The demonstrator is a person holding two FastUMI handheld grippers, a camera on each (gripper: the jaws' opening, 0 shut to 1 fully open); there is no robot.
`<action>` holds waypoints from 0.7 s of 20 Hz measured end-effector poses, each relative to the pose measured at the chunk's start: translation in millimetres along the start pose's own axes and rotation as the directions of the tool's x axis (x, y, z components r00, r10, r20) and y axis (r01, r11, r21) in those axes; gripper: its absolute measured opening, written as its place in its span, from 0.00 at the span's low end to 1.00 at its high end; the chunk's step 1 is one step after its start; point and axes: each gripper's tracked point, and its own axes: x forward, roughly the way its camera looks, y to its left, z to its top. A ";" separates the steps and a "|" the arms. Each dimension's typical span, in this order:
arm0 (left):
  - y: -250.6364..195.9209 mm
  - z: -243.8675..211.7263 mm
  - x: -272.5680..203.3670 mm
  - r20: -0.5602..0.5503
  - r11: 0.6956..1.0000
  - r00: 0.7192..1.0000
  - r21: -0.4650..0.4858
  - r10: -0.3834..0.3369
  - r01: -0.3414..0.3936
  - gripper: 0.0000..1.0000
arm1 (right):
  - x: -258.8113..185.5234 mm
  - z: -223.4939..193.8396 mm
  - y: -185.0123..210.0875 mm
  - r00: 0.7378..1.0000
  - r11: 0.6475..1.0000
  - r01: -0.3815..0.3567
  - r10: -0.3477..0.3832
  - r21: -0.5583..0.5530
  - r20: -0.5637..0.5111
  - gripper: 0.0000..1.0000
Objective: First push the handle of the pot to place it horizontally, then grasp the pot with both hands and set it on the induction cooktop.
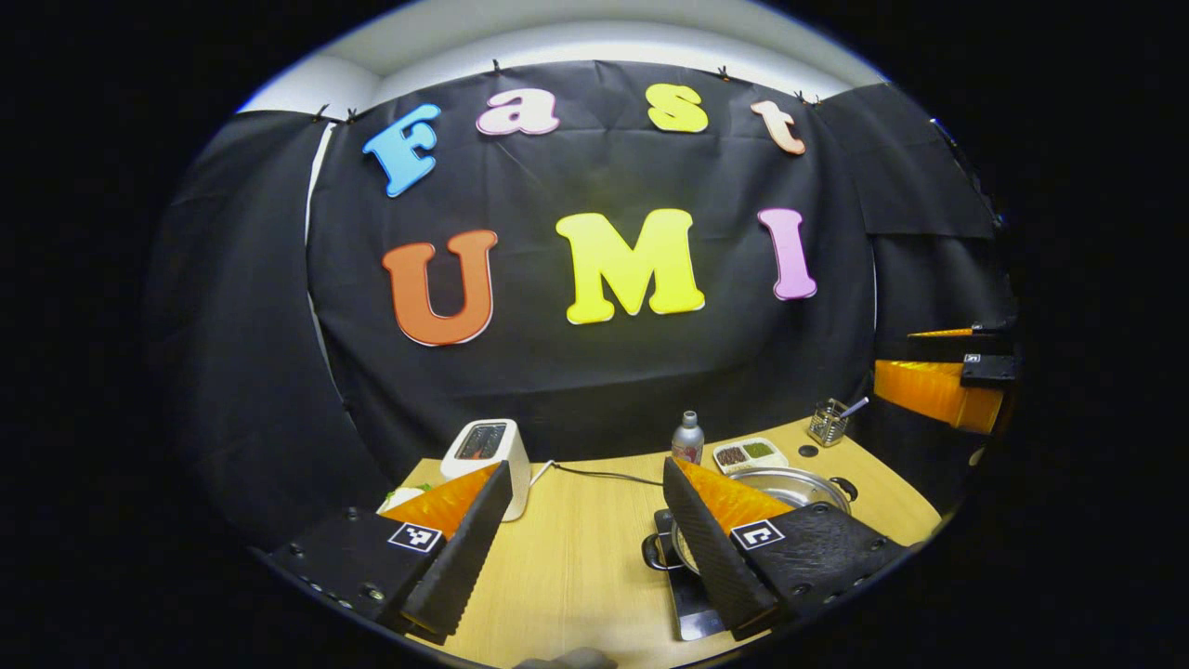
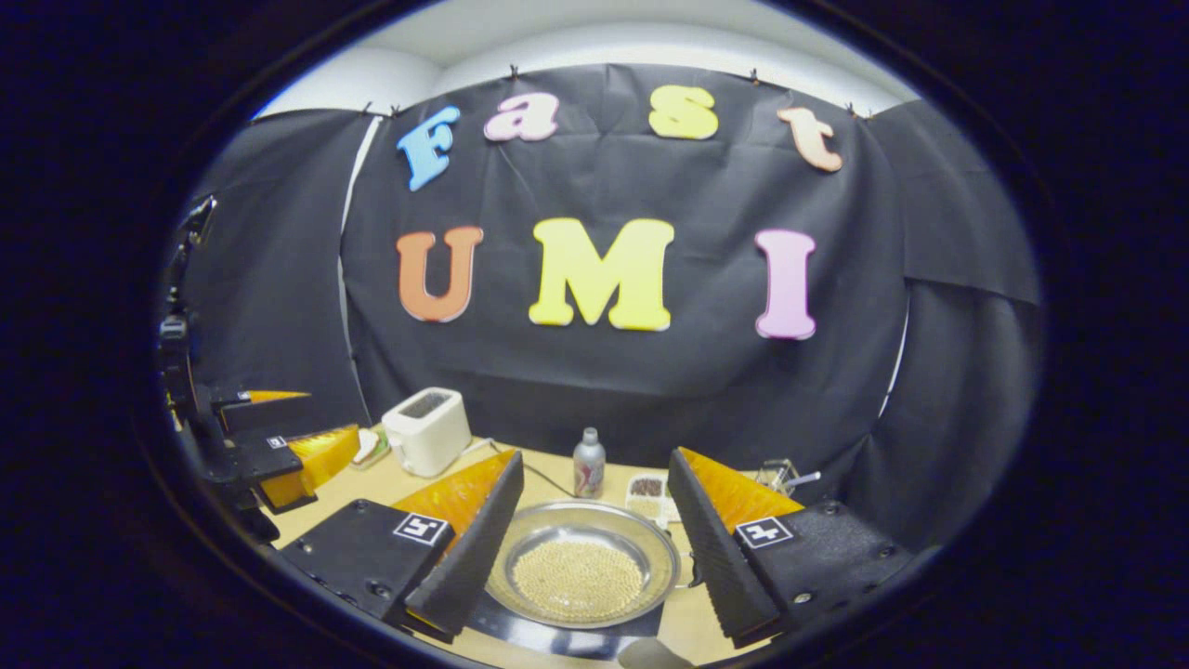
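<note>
Left claw: the left gripper (image 1: 585, 548) hangs released, its two ribbed black finger pads spread wide with bare wood between them; orange wedge backs, flat black housings.
Right claw: the right gripper (image 2: 594, 548) is likewise spread open, gripping nothing, fingers either side of the pot.
Pot: the pot (image 2: 582, 562) is round, shallow, shiny steel, with a bed of small pale-yellow grains inside; it sits between the right claw's fingers without touching them. In the left gripper view the pot (image 1: 799, 485) lies behind the left claw's right-hand finger, a dark loop handle (image 1: 657, 552) showing at its near side.
Cooktop: the induction cooktop (image 1: 695, 609) is a flat, glossy black slab under the pot.
Table: the table (image 1: 576, 548) is pale, smooth wood.
Beyond the claws: a white rounded toaster (image 2: 426, 430), a slim metal bottle (image 2: 588, 463), a white divided tray (image 1: 749, 454) of brown and green seasoning, and a wire utensil holder (image 1: 827, 423).
</note>
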 end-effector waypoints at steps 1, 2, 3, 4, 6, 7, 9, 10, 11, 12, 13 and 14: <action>11.9 15.6 -11.6 0.034 1.000 0.999 -0.020 0.014 -0.013 0.97 | -14.4 19.5 3.8 0.999 1.000 0.005 -0.005 -0.002 0.048 0.99; 21.9 30.9 -22.2 0.077 0.999 0.997 -0.044 0.021 -0.018 0.97 | -27.1 36.1 7.8 0.996 1.000 0.011 -0.010 -0.004 0.090 0.99; 29.7 44.1 -32.9 0.110 0.998 0.994 -0.065 0.026 -0.019 0.97 | -38.9 46.8 12.2 0.993 1.000 0.015 -0.013 -0.010 0.116 0.99; 36.5 51.7 -47.1 0.135 0.996 0.990 -0.080 0.035 -0.025 0.97 | -53.5 57.5 15.7 0.990 1.000 0.015 -0.014 -0.008 0.140 0.99; 53.4 71.4 -65.1 0.180 0.995 0.982 -0.095 0.050 -0.034 0.96 | -77.8 76.1 17.9 0.983 1.000 0.017 -0.019 0.011 0.180 0.99; 59.5 76.0 -73.4 0.193 0.994 0.980 -0.101 0.053 -0.034 0.97 | -89.3 81.3 18.8 0.981 1.000 0.016 -0.021 0.027 0.195 0.99; 63.8 87.1 -92.0 0.213 0.993 0.976 -0.113 0.041 -0.017 0.98 | -104.8 87.7 19.2 0.976 0.998 0.018 -0.029 0.055 0.214 0.99; 66.0 89.9 -98.9 0.216 0.993 0.976 -0.116 0.035 -0.010 0.97 | -112.3 89.1 18.0 0.975 0.998 0.021 -0.035 0.066 0.218 0.99; 67.7 90.9 -105.8 0.216 0.993 0.976 -0.114 0.030 -0.005 0.97 | -117.5 87.3 15.6 0.975 0.997 0.030 -0.046 0.075 0.216 1.00; 70.4 92.4 -112.9 0.217 0.994 0.976 -0.114 0.029 -0.004 0.97 | -124.8 86.4 12.7 0.975 0.996 0.039 -0.057 0.084 0.215 0.99; 74.3 94.3 -119.4 0.222 0.994 0.975 -0.112 0.030 -0.005 0.97 | -129.8 84.1 8.5 0.974 0.995 0.051 -0.069 0.089 0.216 0.99; 77.0 96.3 -127.1 0.229 0.994 0.973 -0.108 0.030 -0.005 0.97 | -135.0 82.6 5.1 0.973 0.994 0.060 -0.078 0.092 0.215 1.00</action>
